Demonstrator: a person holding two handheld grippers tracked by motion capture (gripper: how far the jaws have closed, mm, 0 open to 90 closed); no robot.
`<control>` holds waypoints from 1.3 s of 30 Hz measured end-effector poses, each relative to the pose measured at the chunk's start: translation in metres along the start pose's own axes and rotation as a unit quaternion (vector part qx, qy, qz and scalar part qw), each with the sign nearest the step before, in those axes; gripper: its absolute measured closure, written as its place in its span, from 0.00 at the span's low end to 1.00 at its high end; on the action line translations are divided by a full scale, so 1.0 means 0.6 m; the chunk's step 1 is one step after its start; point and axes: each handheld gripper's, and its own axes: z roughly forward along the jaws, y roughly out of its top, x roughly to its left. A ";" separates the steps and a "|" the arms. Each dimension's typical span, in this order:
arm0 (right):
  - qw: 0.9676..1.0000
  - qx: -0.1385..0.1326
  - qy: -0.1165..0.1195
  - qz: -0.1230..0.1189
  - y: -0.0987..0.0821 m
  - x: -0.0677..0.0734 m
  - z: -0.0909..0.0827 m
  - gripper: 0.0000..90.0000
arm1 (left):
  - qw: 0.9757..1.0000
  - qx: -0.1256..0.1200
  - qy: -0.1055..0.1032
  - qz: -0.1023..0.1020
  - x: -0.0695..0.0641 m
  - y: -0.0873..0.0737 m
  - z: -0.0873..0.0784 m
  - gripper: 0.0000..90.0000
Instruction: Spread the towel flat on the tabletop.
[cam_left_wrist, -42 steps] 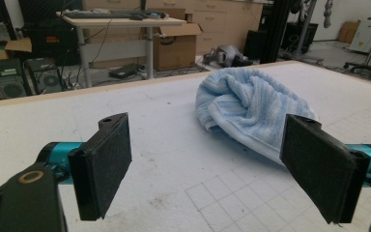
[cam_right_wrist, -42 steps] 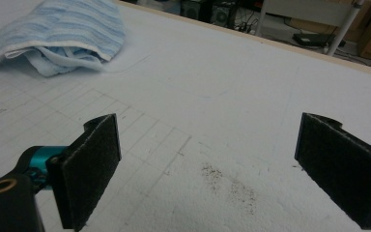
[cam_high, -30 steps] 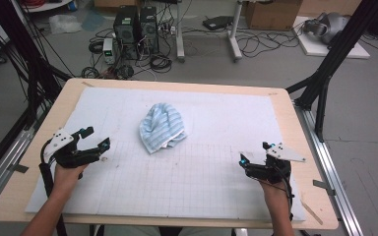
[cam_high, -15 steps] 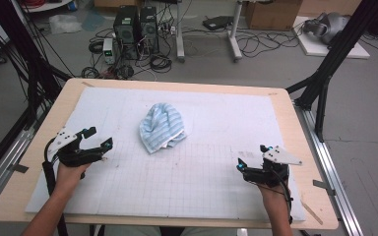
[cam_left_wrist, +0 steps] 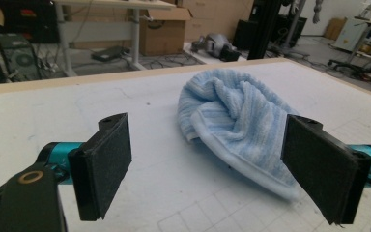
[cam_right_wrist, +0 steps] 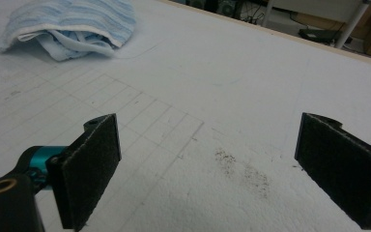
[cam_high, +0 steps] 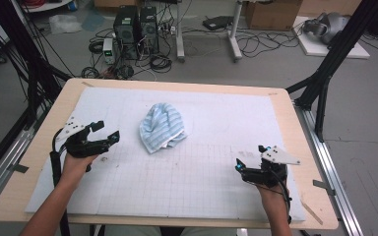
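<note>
Towel (cam_high: 162,128), blue-striped, lies bunched in a heap on the white mat (cam_high: 202,187), a little left of the table's (cam_high: 305,211) middle and toward the far edge. Left gripper (cam_high: 101,140) sits near the left edge, fingers spread wide and holding nothing, aimed at the heap; towel lies just ahead and to its right, near but not touching. Right gripper (cam_high: 241,164) rests toward the near right corner, fingers likewise spread and empty, well apart from the towel, which lies ahead and to its left. Left is plainly the nearer one. Heap's long axis runs roughly from the far edge down toward the near left; a judgement, given the crumple. Left gripper view: the towel (cam_left_wrist: 241,121) between the two pads, its white-bound hem (cam_left_wrist: 232,154) curling along the near side, a fold opening there. Right gripper view: towel (cam_right_wrist: 72,26) far off at top left, a tucked-under layer showing beneath the top fold, and a dark speckled smudge (cam_right_wrist: 244,171) on the mat between the fingers. Likely first grab falls to the left, at the hem.
</note>
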 end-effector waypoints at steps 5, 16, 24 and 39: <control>1.000 -0.001 0.005 -0.006 0.003 0.004 0.005 0.09 | 1.000 0.003 -0.009 0.005 -0.011 0.025 0.028 0.20; 1.000 0.000 0.014 0.000 0.003 0.006 0.007 0.09 | 0.998 0.057 -0.007 0.010 -0.021 0.054 0.100 0.21; 1.000 0.002 0.017 -0.002 0.003 0.007 0.009 0.09 | 0.993 0.117 0.009 0.007 -0.026 0.028 0.153 0.25; 1.000 0.005 0.019 -0.003 0.002 0.008 0.013 0.09 | 0.977 0.211 0.005 0.016 -0.047 -0.016 0.220 0.50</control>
